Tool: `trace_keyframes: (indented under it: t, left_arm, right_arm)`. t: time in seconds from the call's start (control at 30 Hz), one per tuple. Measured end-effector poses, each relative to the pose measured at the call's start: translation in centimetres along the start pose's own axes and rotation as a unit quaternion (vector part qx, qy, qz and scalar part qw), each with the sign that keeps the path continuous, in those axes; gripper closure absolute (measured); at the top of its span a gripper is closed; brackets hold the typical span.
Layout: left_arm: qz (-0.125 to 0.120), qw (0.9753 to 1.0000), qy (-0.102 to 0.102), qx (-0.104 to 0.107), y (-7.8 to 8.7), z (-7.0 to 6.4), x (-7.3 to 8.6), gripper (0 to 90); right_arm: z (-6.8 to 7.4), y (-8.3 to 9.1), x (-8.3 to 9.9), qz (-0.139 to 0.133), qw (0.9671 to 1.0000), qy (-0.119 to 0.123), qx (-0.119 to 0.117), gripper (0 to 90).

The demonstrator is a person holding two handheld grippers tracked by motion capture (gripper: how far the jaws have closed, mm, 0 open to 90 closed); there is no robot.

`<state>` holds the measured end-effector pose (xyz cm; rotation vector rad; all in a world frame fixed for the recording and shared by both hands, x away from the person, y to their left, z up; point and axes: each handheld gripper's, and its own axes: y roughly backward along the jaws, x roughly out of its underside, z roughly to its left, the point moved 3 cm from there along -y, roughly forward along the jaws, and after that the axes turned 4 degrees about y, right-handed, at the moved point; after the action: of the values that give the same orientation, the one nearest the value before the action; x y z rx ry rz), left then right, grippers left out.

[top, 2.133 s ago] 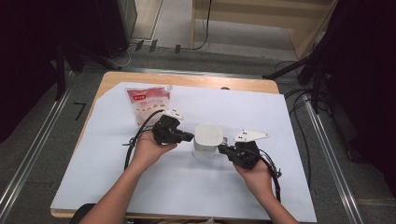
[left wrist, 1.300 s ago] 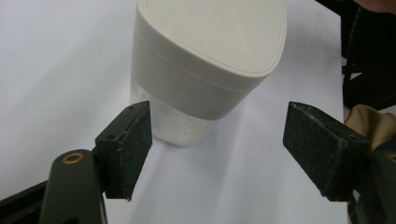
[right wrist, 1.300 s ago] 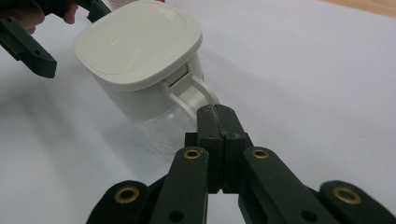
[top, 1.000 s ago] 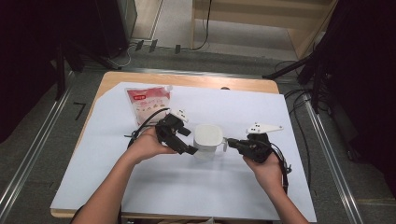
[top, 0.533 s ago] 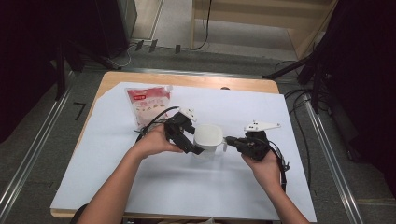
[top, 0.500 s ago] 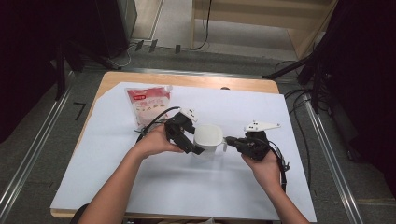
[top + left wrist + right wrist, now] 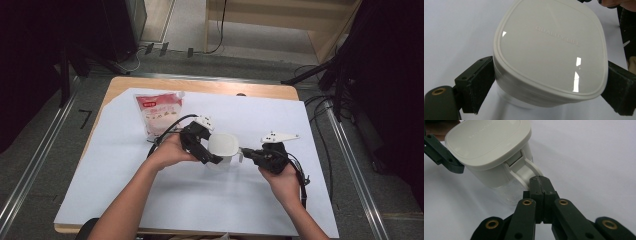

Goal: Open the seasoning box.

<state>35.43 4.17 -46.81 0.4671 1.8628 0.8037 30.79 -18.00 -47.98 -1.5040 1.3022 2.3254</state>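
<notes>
Lid [image 7: 549,50] reads "QUALITY LIFE"; your left gripper [image 7: 212,156] clamps it, right gripper [image 7: 541,183] pinches the latch [image 7: 524,171]; pouch [image 7: 159,113] behind.

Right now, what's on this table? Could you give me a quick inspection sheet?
Surface: wooden table under a white sheet.
Job's things: white lidded container, tilted; lid reads QUALITY LIFE.
Clutter: snack pouch at far left.
Grippers: left tongs clamp the container's lid from both sides; right tongs shut on its side latch.
Cables: black cable trails from left tongs.
Surroundings: grey floor, metal rails, wooden furniture behind.
</notes>
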Motion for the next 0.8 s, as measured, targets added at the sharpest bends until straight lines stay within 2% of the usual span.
trace_keyframes:
  t: [0.33, 0.4, 0.57, 0.8]
  left_arm:
    - [0.004, 1.0000, 0.003, -0.003, 0.16, -0.11, -0.05, 9.6]
    - [0.002, 0.9999, 0.004, -0.009, 0.29, -0.16, -0.06, 10.0]
    - [0.001, 0.9999, 0.011, -0.002, 0.62, -0.21, -0.06, 10.7]
    - [0.006, 0.9999, 0.004, -0.010, 0.74, -0.33, -0.16, 11.3]
  right_arm:
    - [0.08, -0.02, 0.04, -0.001, 1.0000, -0.001, 0.003, 90.0]
    - [0.12, -0.03, 0.03, -0.002, 1.0000, -0.001, 0.002, 90.0]
    - [0.18, -0.02, 0.06, 0.000, 1.0000, 0.004, 0.005, 90.0]
    - [0.18, -0.03, 0.08, -0.001, 1.0000, 0.002, 0.004, 90.0]
